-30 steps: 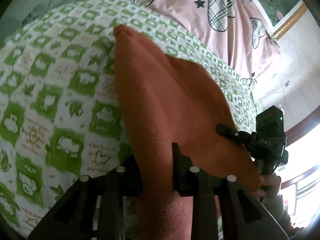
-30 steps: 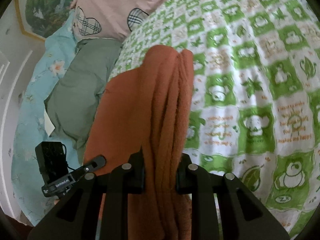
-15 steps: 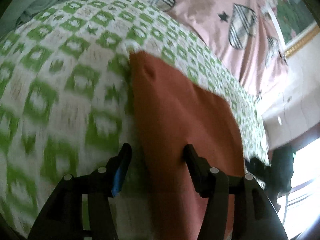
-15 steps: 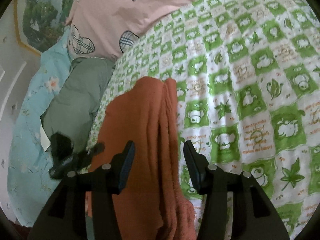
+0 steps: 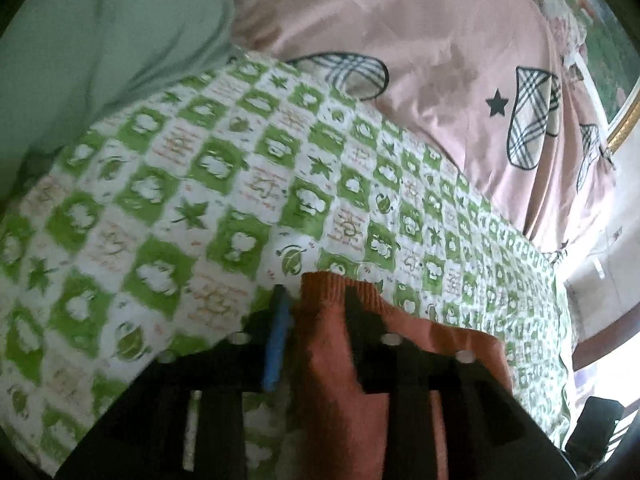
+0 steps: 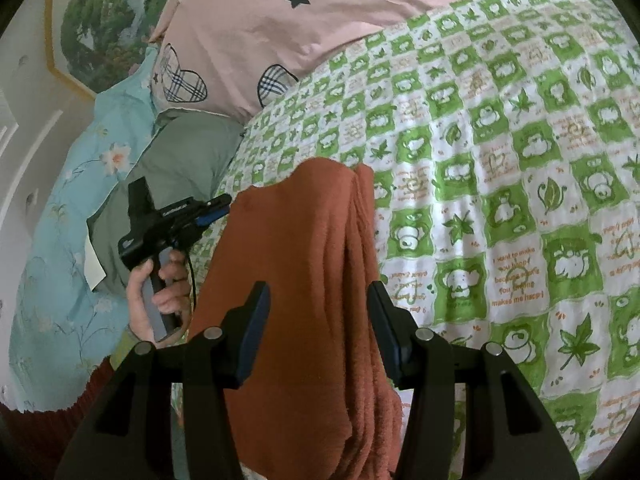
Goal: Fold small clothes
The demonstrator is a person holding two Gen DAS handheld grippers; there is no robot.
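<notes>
A rust-orange fleece garment (image 6: 304, 264) lies folded lengthwise on the green-and-white checked bedspread (image 6: 500, 152). My right gripper (image 6: 318, 304) is open, its jaws wide apart above the garment's near end, holding nothing. In the left wrist view the garment's ribbed edge (image 5: 332, 292) lies between the jaws of my left gripper (image 5: 316, 312), which stand apart; the view is blurred. The left gripper also shows in the right wrist view (image 6: 216, 206), held by a hand at the garment's left edge, fingertips beside the cloth.
A pink pillow with plaid hearts (image 6: 280, 32) lies at the head of the bed. A grey-green pillow (image 6: 176, 160) and a light blue floral sheet (image 6: 60, 216) are to the left. A framed landscape picture (image 6: 100, 12) hangs on the wall.
Both grippers opened and let go of the garment. The left gripper drew back to the garment's ribbed edge. The right gripper lifted back a little, and the garment now lies flat.
</notes>
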